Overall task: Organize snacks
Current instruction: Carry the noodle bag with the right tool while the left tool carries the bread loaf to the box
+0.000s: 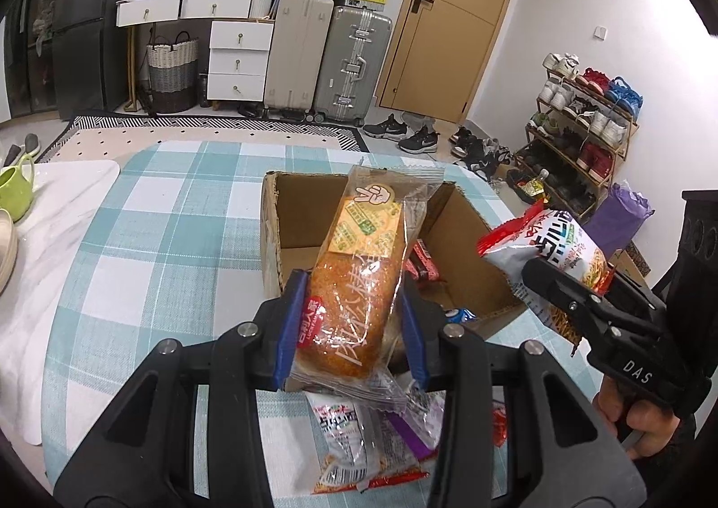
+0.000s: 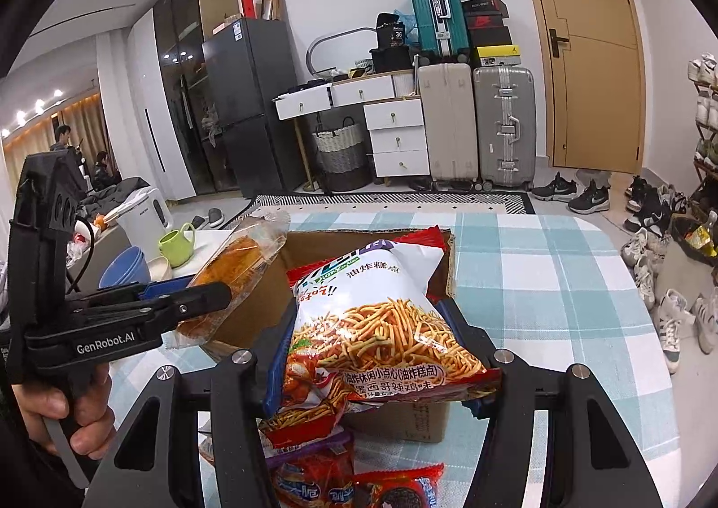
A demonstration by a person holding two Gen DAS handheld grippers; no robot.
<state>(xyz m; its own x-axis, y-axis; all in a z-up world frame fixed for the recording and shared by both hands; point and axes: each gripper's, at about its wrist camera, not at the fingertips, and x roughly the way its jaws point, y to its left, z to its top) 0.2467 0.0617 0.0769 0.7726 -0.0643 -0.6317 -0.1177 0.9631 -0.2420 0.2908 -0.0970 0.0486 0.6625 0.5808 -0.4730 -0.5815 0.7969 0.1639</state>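
My left gripper (image 1: 350,306) is shut on a clear-wrapped bread loaf (image 1: 359,279) and holds it over the near edge of an open cardboard box (image 1: 271,238). My right gripper (image 2: 372,328) is shut on a white and red bag of fried noodle snack (image 2: 381,328), held above the box (image 2: 448,256) on its right side. The right gripper and bag also show in the left wrist view (image 1: 556,256). The left gripper with the bread shows in the right wrist view (image 2: 233,274). Red and blue snack packets (image 1: 422,265) lie inside the box.
Several more snack packets (image 1: 359,436) lie on the checked tablecloth (image 1: 157,238) under my grippers, also seen in the right wrist view (image 2: 341,476). A green mug (image 1: 15,189) and bowls (image 2: 128,268) stand at the left. A shoe rack (image 1: 583,135) and suitcases (image 1: 350,63) stand beyond the table.
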